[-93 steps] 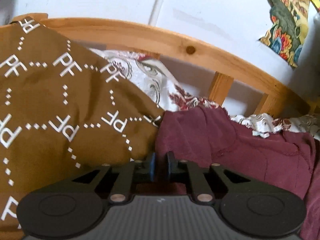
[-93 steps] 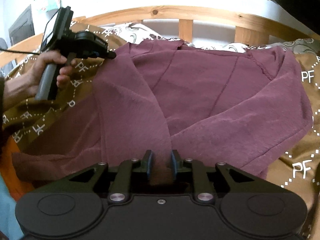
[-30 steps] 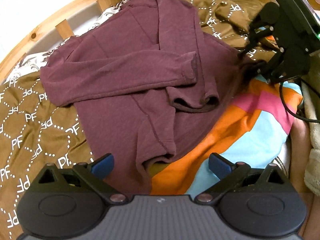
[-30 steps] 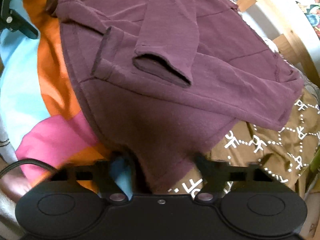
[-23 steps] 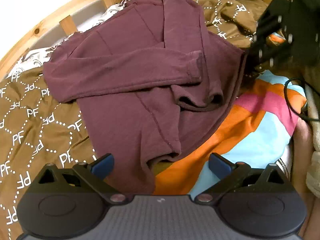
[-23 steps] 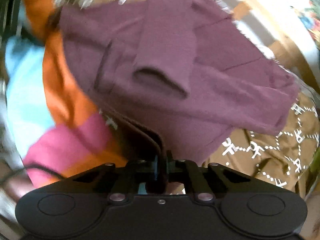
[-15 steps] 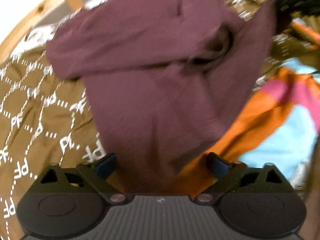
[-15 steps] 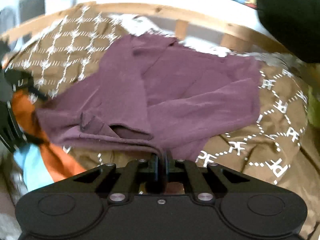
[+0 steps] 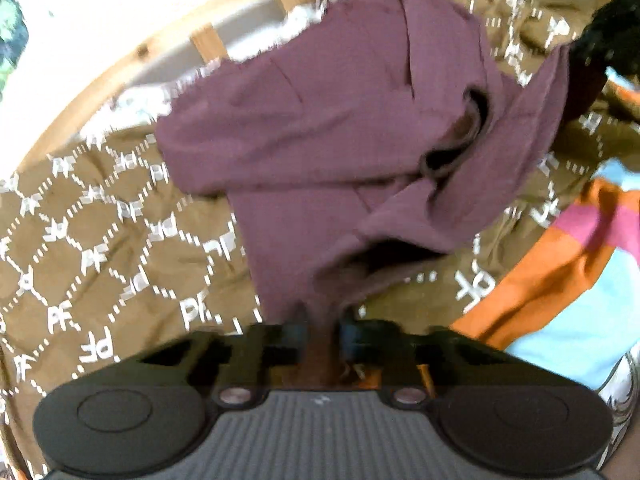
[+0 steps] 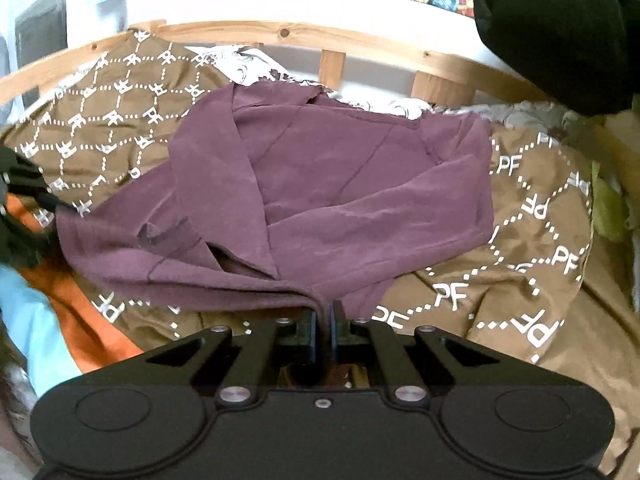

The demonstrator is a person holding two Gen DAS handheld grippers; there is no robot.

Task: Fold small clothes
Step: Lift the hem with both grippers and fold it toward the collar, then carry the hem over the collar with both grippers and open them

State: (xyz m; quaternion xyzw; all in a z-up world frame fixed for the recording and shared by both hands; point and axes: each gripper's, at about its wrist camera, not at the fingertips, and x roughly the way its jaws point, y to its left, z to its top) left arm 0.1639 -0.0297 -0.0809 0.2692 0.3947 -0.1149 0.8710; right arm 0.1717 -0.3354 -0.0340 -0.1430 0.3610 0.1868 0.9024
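A maroon long-sleeved sweater (image 9: 340, 120) lies on the bed with both sleeves folded across its front. My left gripper (image 9: 322, 332) has its jaws closing on one bottom corner of the hem, with the cloth pinched between the pads. My right gripper (image 10: 323, 328) is shut on the other corner of the sweater (image 10: 340, 184), and the hem stretches between the two, lifted off the bed. In the right wrist view the left gripper (image 10: 20, 208) shows as a dark shape at the left edge.
A brown blanket (image 10: 540, 240) printed with white letters covers the bed under the sweater. A wooden headboard rail (image 10: 360, 44) runs behind it. An orange, pink and light-blue cloth (image 9: 580, 272) lies at the near side. A black object (image 10: 552, 28) hangs at the upper right.
The left jaws went from wide open to closed on the hem. The right gripper, shut on its corner, rolled and rose, lifting the sweater's bottom edge off the striped cloth.
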